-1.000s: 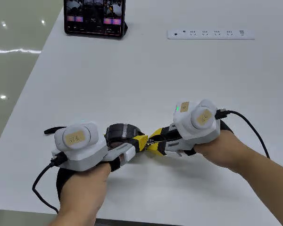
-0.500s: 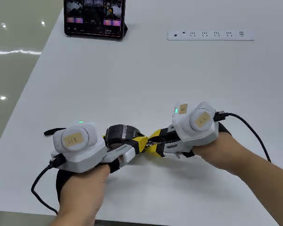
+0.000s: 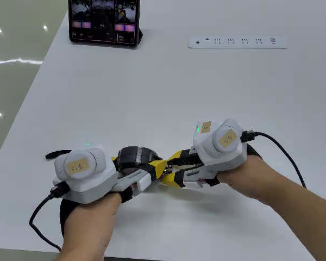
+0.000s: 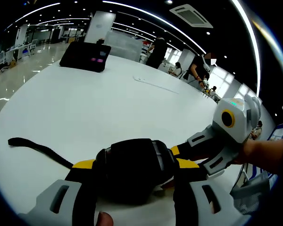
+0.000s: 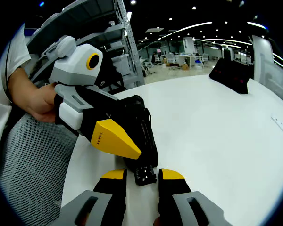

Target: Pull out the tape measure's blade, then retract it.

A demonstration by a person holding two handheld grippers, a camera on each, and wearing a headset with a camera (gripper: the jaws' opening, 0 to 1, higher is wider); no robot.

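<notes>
Lower centre of the head view: the tape measure [image 3: 131, 156] rests on the white workbench [image 3: 163, 87]. The left gripper [image 4: 134, 165] is clamped across its black case, evidently to anchor it against a pull. Right gripper [image 5: 143, 175] faces it, jaws narrowed either side of the blade hook [image 5: 145, 173]; contact cannot be confirmed. Hook lies squarely between the tips, blade not yet drawn.

left gripper [image 3: 152, 166], tape measure [image 3: 132, 156], right gripper [image 3: 171, 169]
</notes>
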